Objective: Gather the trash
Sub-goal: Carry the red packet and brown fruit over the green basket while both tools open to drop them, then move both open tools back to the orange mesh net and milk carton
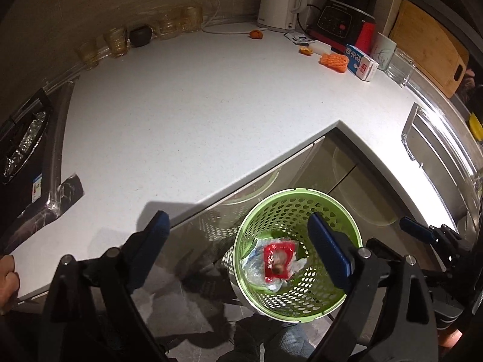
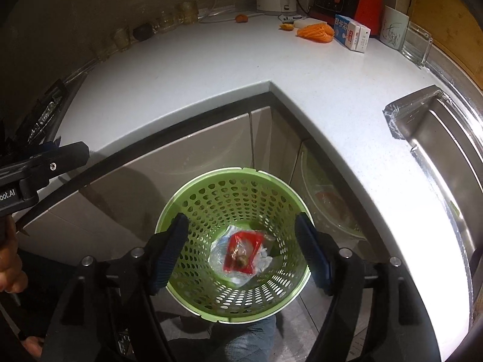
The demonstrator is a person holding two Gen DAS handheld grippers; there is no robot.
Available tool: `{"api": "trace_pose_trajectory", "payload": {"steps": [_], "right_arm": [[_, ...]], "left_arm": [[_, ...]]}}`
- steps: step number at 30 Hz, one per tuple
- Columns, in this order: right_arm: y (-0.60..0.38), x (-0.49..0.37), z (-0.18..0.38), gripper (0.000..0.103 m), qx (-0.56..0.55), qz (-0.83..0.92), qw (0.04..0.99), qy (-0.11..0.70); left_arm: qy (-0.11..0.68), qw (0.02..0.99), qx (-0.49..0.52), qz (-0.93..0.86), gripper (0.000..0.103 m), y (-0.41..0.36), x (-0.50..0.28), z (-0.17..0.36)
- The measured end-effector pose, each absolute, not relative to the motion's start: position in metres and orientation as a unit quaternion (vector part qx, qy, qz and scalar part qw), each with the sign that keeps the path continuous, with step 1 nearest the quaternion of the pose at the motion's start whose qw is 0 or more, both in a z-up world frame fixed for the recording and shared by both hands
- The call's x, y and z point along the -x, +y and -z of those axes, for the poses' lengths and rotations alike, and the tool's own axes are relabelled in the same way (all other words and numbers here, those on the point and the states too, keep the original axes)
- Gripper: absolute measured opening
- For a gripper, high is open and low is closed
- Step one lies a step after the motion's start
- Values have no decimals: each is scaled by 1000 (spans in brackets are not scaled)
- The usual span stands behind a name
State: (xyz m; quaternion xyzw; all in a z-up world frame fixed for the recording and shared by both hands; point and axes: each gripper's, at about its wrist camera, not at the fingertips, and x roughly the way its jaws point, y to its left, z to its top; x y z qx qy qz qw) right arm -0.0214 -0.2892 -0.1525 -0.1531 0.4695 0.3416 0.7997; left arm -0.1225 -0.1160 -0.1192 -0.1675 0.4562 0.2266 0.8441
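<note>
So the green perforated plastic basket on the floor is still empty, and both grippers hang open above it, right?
Not quite. The green perforated plastic basket is not empty: a red wrapper and crumpled clear plastic lie at its bottom, as the right wrist view shows. The rest holds: the left gripper and right gripper are open above it, holding nothing.

I'm looking into a home kitchen, white corner desk (image 1: 187, 114), steel sink (image 2: 437, 138), white kettle (image 1: 282, 0), blender (image 1: 347, 15), cutting board (image 1: 428, 45), glasses (image 1: 117, 40) along the wall
</note>
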Motion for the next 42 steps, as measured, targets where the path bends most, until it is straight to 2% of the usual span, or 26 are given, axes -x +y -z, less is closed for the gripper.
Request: {"api": "trace_pose_trajectory", "payload": {"steps": [7, 9, 12, 18, 25, 42], "right_arm": [[-295, 0, 107, 90, 141, -314, 833, 434], [-299, -10, 91, 97, 137, -300, 845, 420], [-305, -29, 70, 100, 127, -285, 859, 406], [-311, -75, 44, 101, 130, -267, 875, 383], [-308, -151, 33, 101, 132, -266, 879, 373], [-294, -317, 67, 101, 160, -285, 861, 389]], "left_arm": [[427, 864, 164, -210, 90, -118, 99, 85], [416, 873, 159, -200, 92, -123, 87, 72], [400, 883, 151, -194, 95, -127, 67, 56], [381, 894, 155, -176, 95, -132, 10, 33], [378, 898, 145, -171, 95, -135, -70, 29], [405, 879, 187, -167, 95, -128, -248, 89]]}}
